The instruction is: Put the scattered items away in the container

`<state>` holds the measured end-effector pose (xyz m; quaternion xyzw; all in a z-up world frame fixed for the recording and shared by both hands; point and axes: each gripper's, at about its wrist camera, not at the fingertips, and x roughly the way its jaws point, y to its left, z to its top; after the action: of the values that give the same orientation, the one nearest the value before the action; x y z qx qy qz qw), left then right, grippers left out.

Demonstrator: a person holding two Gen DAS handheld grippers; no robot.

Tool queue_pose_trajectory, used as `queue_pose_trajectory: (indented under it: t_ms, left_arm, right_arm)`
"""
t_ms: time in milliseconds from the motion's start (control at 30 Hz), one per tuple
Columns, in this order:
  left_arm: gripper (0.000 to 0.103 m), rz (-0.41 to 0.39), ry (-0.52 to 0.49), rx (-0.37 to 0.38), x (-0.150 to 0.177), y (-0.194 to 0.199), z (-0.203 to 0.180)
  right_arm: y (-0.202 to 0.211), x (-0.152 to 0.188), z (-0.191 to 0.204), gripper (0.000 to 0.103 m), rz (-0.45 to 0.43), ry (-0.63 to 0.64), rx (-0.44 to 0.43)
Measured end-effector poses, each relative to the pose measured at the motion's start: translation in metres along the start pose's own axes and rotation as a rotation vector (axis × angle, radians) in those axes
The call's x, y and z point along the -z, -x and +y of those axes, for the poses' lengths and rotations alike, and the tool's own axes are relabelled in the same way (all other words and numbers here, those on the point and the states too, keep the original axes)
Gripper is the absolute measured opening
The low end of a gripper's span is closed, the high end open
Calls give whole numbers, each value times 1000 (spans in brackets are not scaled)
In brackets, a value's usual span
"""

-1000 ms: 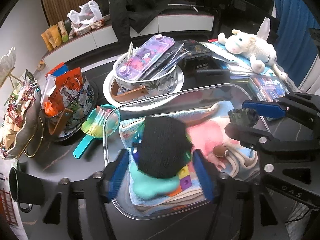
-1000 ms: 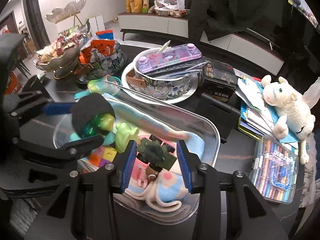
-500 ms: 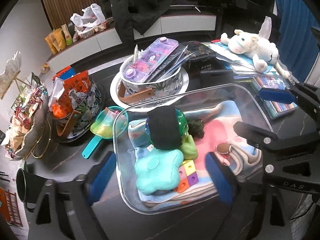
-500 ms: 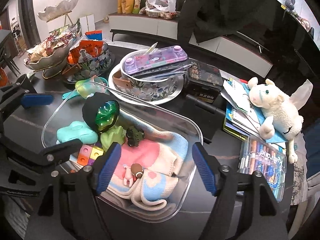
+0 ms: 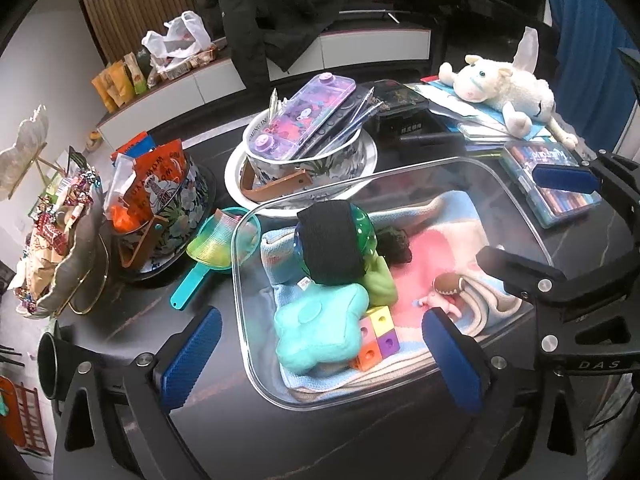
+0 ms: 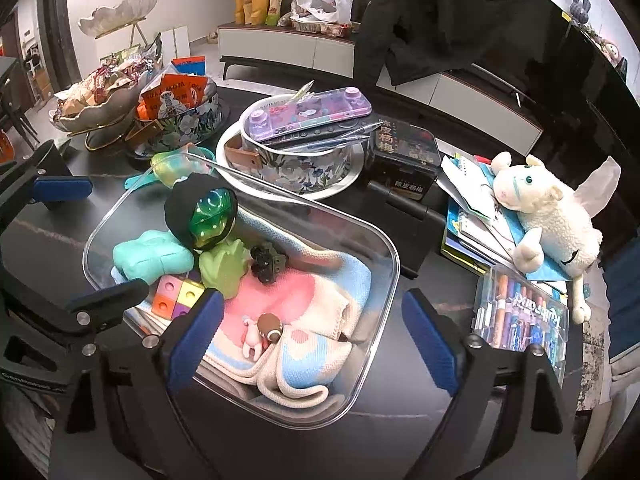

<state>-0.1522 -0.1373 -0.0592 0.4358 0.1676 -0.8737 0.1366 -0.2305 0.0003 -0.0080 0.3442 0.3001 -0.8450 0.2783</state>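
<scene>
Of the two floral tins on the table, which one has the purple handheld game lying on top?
The floral tin sitting on the white plate, behind the clear container. The purple game lies across its rim; the other floral tin, further left, holds orange snack packets instead.

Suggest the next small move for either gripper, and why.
Probably send the left gripper, open and empty, toward the rainbow spring toy. It lies on the table just outside the clear container's rim, on the left gripper's side. The right gripper is also open and empty, but the toy lies farther from it.

Dim indoor light, sharp centre (fisheye edges bend, darken).
</scene>
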Motion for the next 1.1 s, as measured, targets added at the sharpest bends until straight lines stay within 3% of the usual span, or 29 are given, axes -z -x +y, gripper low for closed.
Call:
queue_pose_trajectory:
  t_ms: [1100]
  left_arm:
    - [99, -1, 7, 11, 23, 10, -4]
  right_arm:
    - [12, 14, 17, 89, -9, 59, 5]
